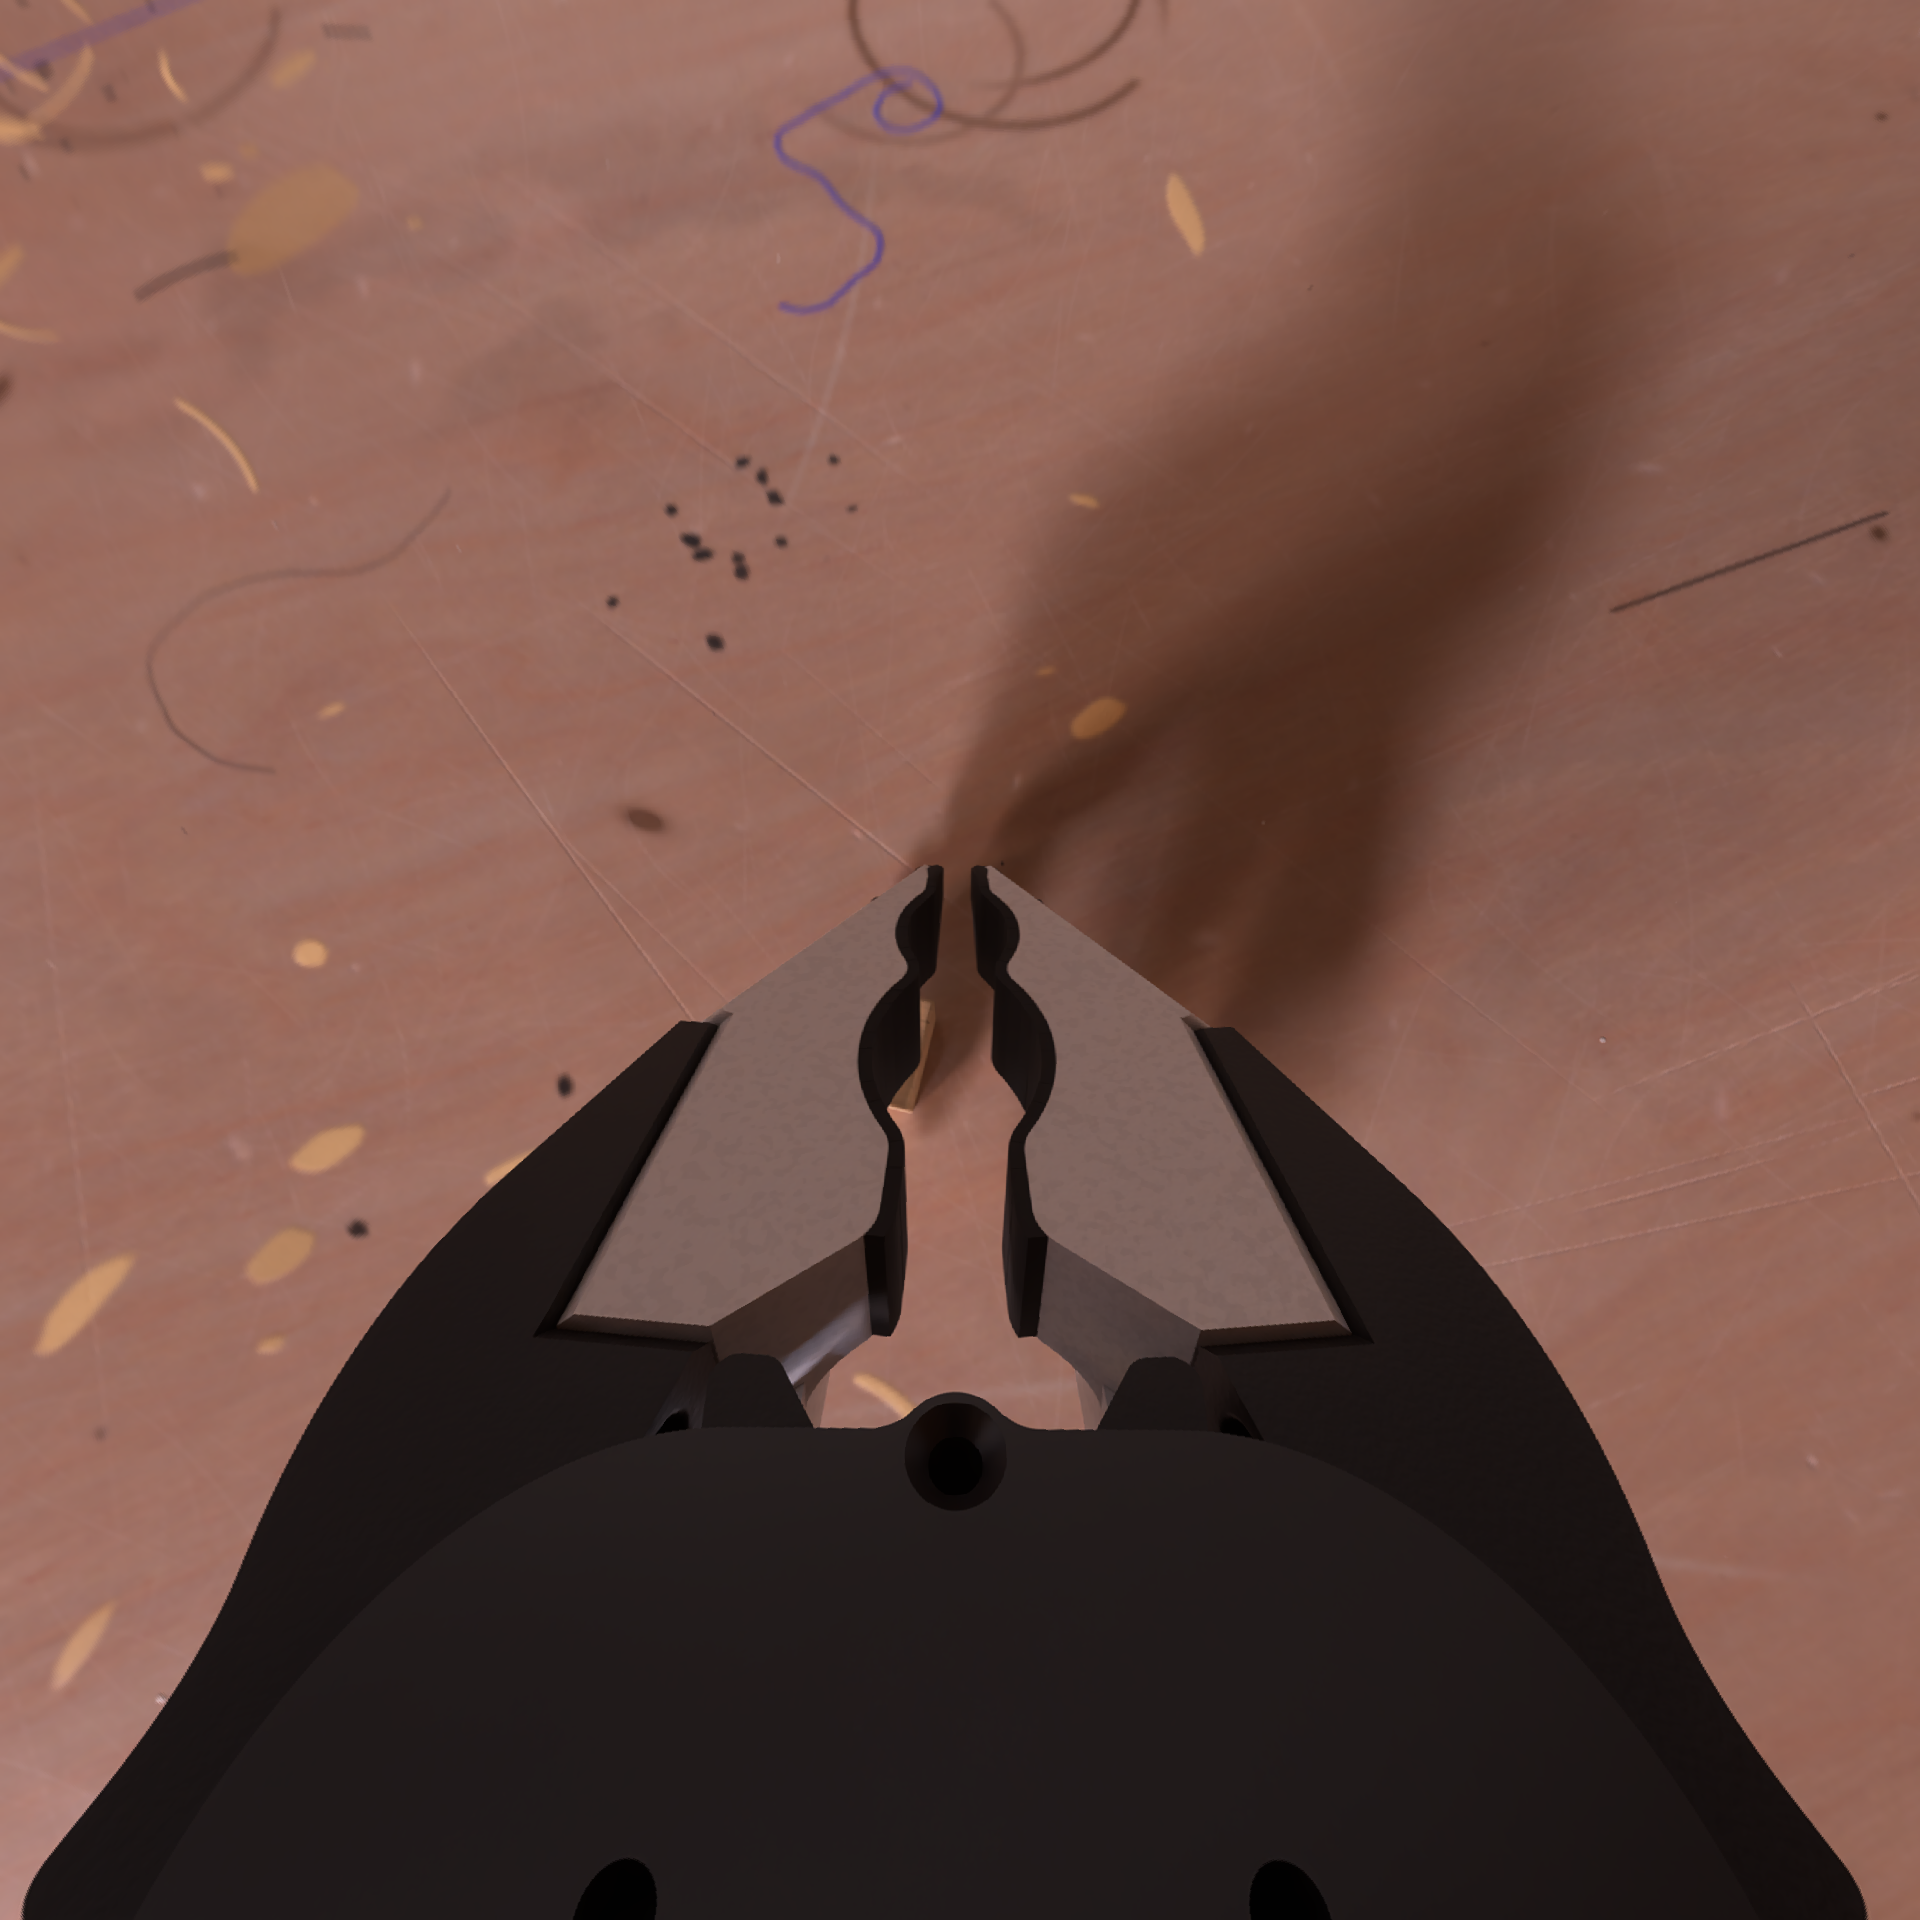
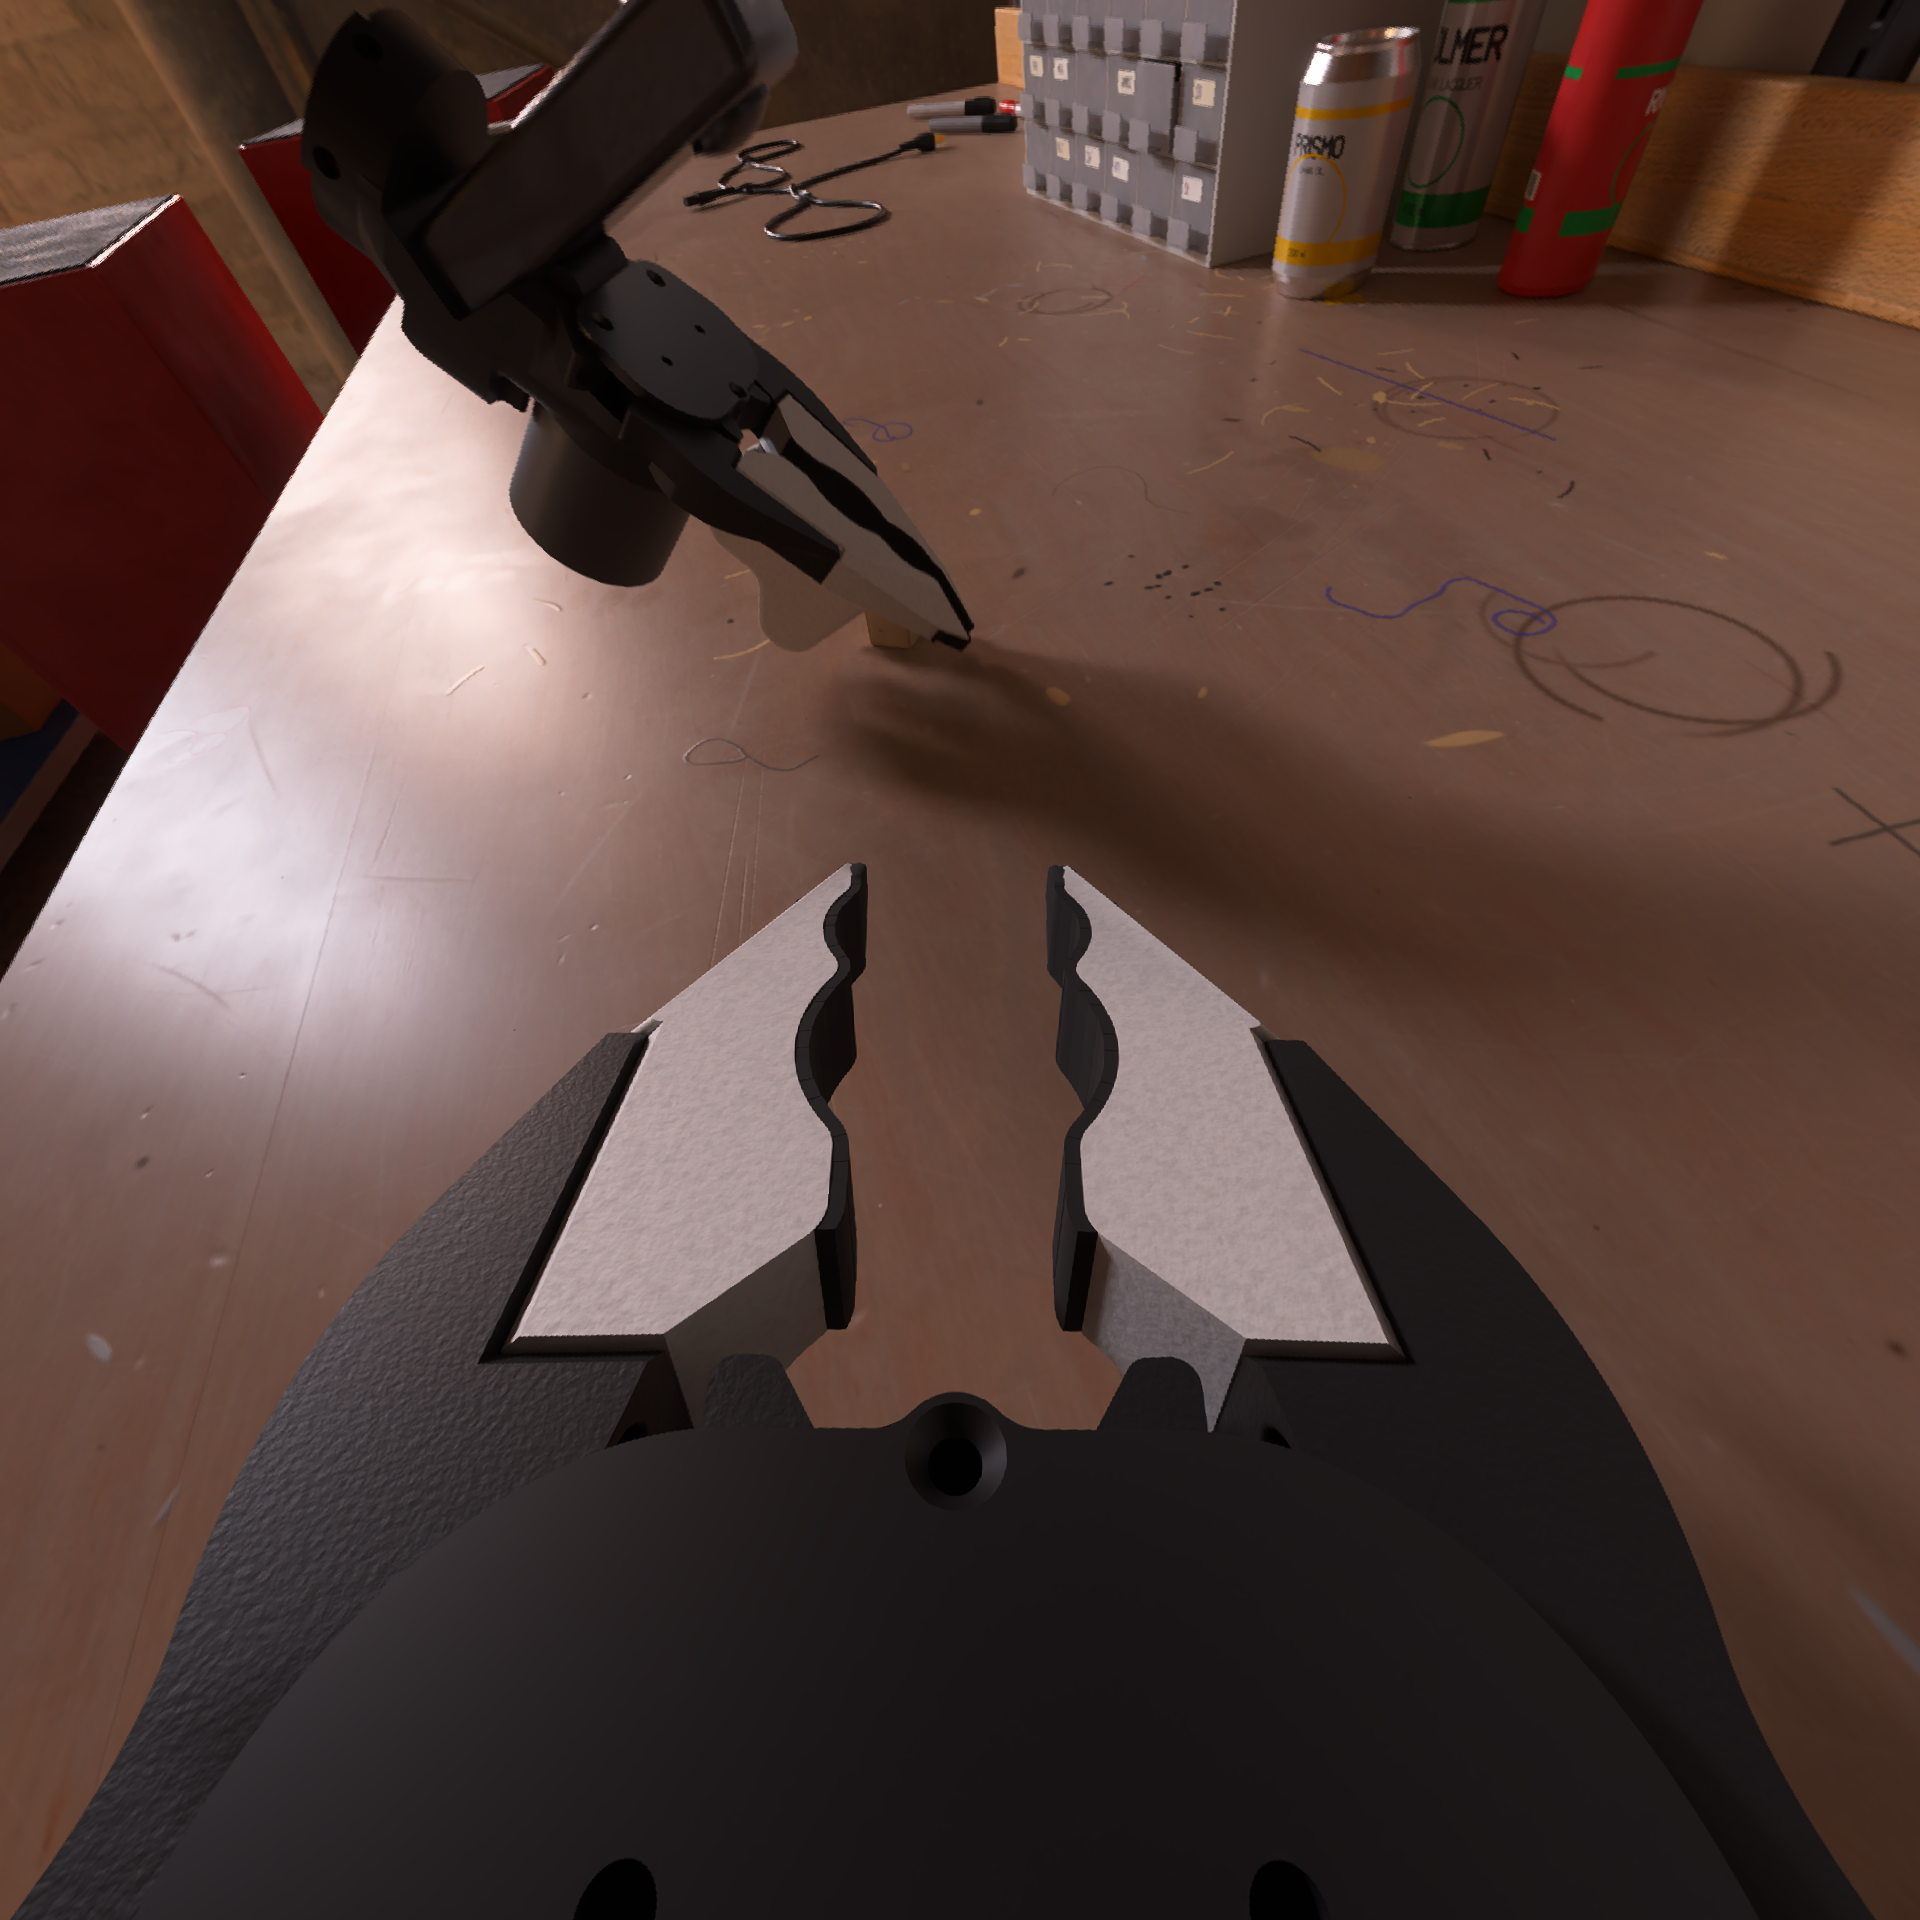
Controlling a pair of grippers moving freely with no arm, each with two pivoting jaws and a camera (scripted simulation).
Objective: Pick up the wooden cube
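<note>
The wooden cube [image 1: 920, 1055] is small and pale. In the left wrist view only a sliver of it shows through the gap between the fingers, mostly hidden under the left finger. My left gripper [image 1: 956, 878] is shut to a narrow slit, tips down at the brown tabletop [image 1: 520, 831]. Bare table shows between the cube and the right finger. In the right wrist view the left gripper [image 2: 951, 634] tilts down onto the table, with the cube [image 2: 894, 631] on the table just behind its fingers. My right gripper [image 2: 956, 883] is open and empty, low over the table, nearer than the cube.
At the back of the table stand a grey drawer organiser [image 2: 1132, 135], two cans [image 2: 1340, 166], a red bottle [image 2: 1590, 145] and a wooden box [image 2: 1787, 177]. Markers [image 2: 966, 114] and a looped wire tool [image 2: 810, 197] lie at the back. Red boxes [image 2: 135, 395] stand beyond the table's left edge.
</note>
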